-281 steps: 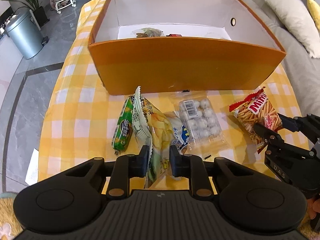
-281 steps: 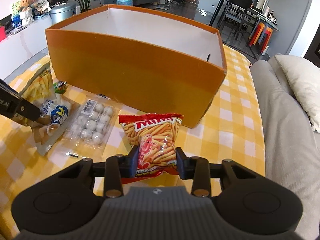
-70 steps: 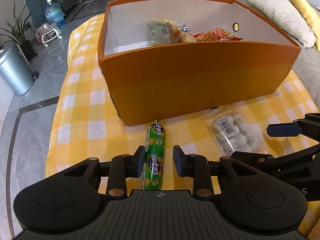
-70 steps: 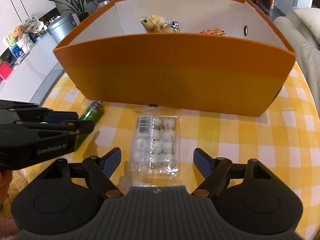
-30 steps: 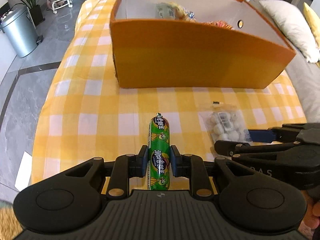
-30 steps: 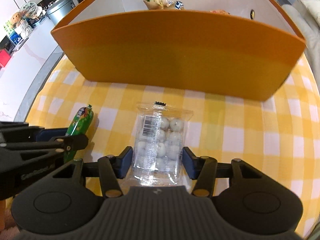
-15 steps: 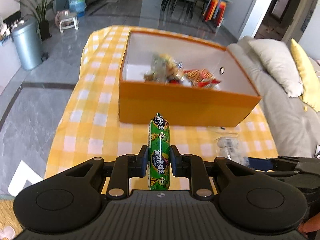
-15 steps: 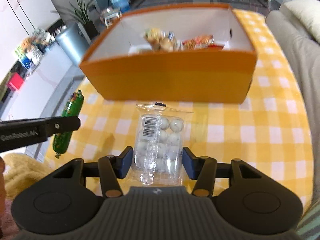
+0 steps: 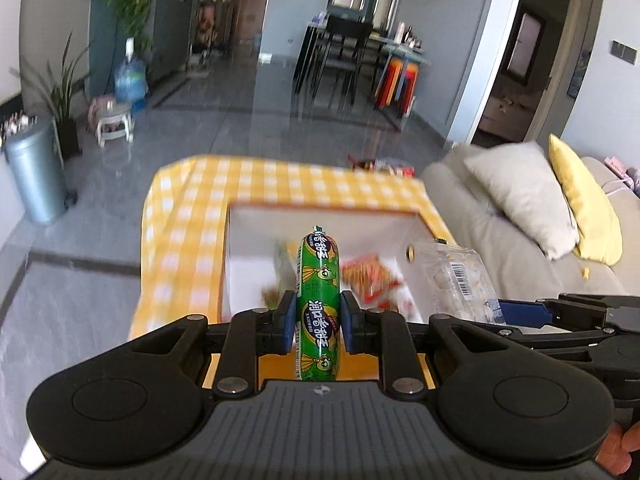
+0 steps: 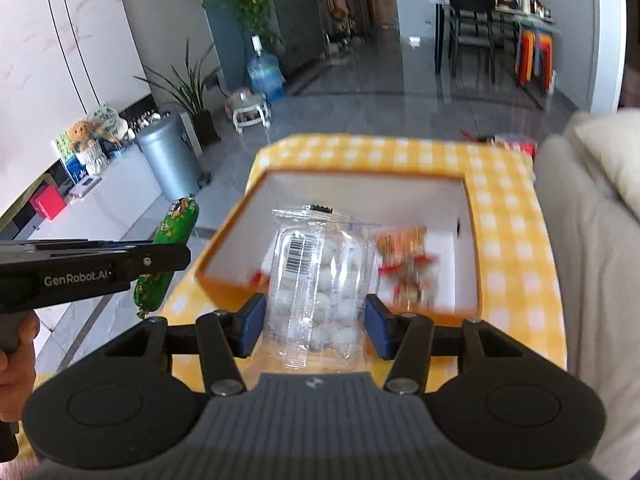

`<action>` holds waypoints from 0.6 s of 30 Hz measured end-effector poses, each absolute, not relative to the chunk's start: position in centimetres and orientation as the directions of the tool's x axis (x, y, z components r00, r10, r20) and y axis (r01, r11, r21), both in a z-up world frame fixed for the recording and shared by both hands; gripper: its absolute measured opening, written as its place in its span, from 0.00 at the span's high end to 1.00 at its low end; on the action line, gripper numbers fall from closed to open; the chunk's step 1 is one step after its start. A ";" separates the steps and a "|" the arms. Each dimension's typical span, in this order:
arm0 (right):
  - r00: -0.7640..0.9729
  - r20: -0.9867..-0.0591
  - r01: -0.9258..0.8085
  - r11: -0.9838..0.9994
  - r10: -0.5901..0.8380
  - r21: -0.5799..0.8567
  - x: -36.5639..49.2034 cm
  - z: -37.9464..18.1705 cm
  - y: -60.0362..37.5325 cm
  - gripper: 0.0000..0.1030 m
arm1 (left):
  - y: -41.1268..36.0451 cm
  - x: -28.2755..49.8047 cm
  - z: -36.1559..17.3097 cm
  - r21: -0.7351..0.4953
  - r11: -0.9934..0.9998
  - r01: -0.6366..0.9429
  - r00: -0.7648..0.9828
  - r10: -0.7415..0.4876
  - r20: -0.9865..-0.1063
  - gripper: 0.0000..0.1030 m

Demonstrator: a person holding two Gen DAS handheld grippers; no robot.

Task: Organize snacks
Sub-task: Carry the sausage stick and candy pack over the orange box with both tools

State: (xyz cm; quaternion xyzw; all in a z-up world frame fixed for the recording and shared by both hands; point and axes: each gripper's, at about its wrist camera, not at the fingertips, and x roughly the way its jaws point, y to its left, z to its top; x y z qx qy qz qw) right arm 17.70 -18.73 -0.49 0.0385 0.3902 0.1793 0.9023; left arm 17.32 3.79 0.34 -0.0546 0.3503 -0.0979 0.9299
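Both grippers, left gripper (image 9: 318, 322) and right gripper (image 10: 316, 320), raised over box (image 10: 224, 248), clamping snacks.

One sausage (image 9: 318, 304), one ball pack (image 10: 316, 280), one box (image 10: 224, 276), two tools (image 9: 318, 322).

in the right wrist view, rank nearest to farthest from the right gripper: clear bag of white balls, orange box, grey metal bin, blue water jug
1. Clear bag of white balls: clamped in the right gripper.
2. Orange box: just below and ahead.
3. Grey metal bin: on the floor, far left.
4. Blue water jug: farthest back, by the plants.
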 end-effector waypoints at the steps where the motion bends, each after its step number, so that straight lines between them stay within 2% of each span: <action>1: 0.639 -0.684 -0.299 0.933 0.351 0.199 18.5 0.0 -18.6 0.50 | 3.8 18.2 0.9 -0.161 0.976 0.150 0.744 -0.218 -0.631 0.76; 8: 0.663 -0.671 -0.327 0.934 0.333 0.141 24.3 1.8 -17.4 0.50 | 3.5 23.1 1.7 -0.108 0.980 0.166 0.737 -0.196 -0.647 0.76; 18: 0.563 -0.776 -0.359 0.930 0.285 0.081 32.2 -2.9 -15.5 0.50 | 3.3 30.0 -3.0 -0.084 0.979 0.188 0.618 -0.184 -0.764 0.76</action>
